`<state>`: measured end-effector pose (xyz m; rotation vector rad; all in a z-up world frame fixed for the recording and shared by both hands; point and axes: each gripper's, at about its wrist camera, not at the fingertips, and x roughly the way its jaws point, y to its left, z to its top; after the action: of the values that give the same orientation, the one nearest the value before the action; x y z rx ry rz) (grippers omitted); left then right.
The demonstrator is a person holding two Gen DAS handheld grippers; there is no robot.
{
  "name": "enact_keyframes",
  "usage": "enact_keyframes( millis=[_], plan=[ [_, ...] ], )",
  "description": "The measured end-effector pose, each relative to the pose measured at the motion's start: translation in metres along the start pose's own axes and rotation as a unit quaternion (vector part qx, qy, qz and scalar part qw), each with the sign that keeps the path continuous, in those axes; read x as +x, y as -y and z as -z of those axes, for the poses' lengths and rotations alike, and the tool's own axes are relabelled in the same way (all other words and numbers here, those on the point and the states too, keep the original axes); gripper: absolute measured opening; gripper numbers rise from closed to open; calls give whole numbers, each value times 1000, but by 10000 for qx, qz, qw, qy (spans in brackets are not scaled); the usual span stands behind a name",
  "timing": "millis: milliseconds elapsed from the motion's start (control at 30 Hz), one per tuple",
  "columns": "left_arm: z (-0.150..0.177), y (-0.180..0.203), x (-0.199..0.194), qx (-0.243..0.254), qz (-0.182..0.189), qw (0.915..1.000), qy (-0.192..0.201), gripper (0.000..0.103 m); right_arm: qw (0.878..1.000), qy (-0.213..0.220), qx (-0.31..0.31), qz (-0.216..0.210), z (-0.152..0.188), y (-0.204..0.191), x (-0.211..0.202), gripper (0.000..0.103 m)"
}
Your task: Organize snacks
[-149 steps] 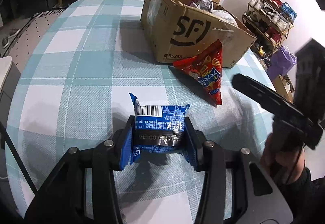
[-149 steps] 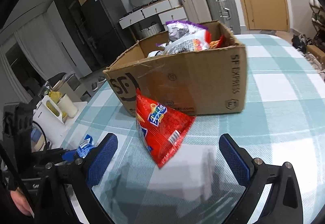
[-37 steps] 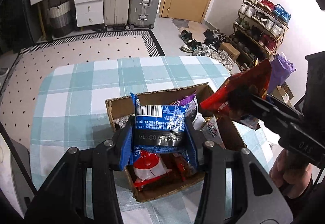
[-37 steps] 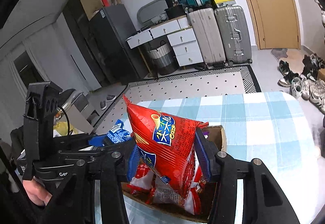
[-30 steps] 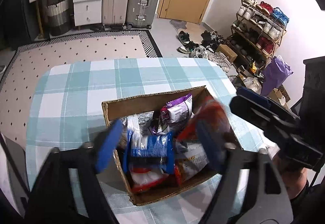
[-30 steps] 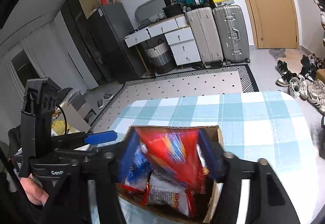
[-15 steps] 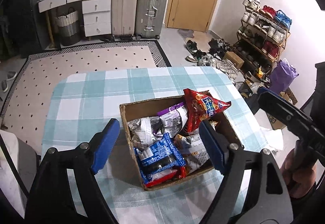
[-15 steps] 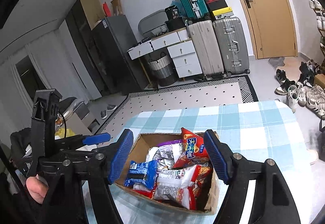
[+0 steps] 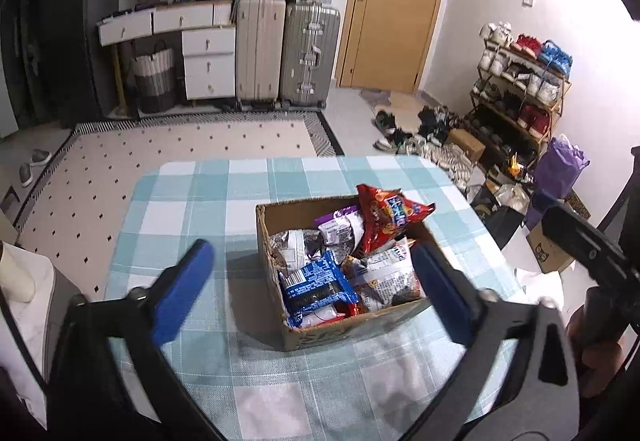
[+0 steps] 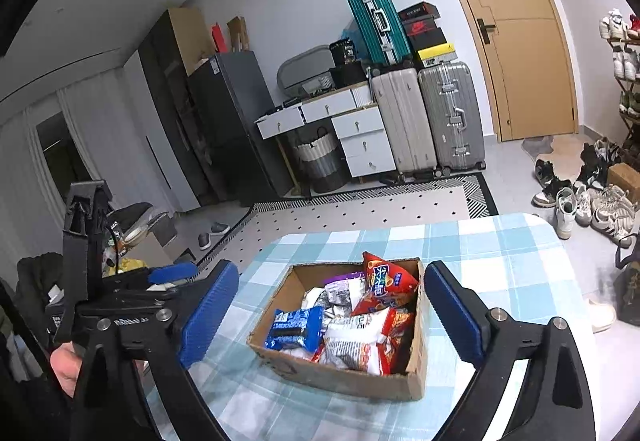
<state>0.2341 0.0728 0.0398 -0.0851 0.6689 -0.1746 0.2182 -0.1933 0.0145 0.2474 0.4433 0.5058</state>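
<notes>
An open cardboard box (image 9: 340, 331) stands on the teal checked table (image 9: 200, 209) and holds several snack packets. A blue packet (image 9: 316, 287) lies near its front left and a red triangular chip bag (image 9: 384, 215) leans at its back right. The box (image 10: 340, 377), blue packet (image 10: 296, 327) and red bag (image 10: 384, 283) also show in the right wrist view. My left gripper (image 9: 312, 289) is open and empty, high above the box. My right gripper (image 10: 332, 309) is open and empty, also high above it. The left gripper shows at the left of the right wrist view (image 10: 172, 273).
Suitcases (image 9: 308, 53), white drawers (image 9: 208, 61) and a wooden door (image 9: 396, 1) stand at the back wall. A shoe rack (image 9: 516, 89) and loose shoes (image 9: 420, 137) are to the right. A patterned rug (image 9: 180, 145) lies beyond the table's far edge.
Both grippers opened and dropped their packets into the box: blue from the left, red bag from the right. Both then rose higher above the box.
</notes>
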Motion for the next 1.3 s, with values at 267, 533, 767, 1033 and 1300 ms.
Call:
enact_keyframes(
  millis=[267,533,767,1033,1300],
  plan=[
    [25,7,-45,126,23,9990,427,102,9991,365,-186,63,18,-15,-42,99],
    [75,3,-81,204,-387,9928,1111,102,9974,638,-253,214,46,-18,-69,101],
    [121,0,-81,260,-580,9896,1287,102,9946,846,-467,383,80,-23,-77,101],
    [164,-1,-64,394,-766,9853,1477,102,9918,925,-697,536,124,-24,-68,102],
    [186,-4,-49,476,-869,9785,1806,102,9904,973,-700,694,153,-14,-59,102]
  ],
)
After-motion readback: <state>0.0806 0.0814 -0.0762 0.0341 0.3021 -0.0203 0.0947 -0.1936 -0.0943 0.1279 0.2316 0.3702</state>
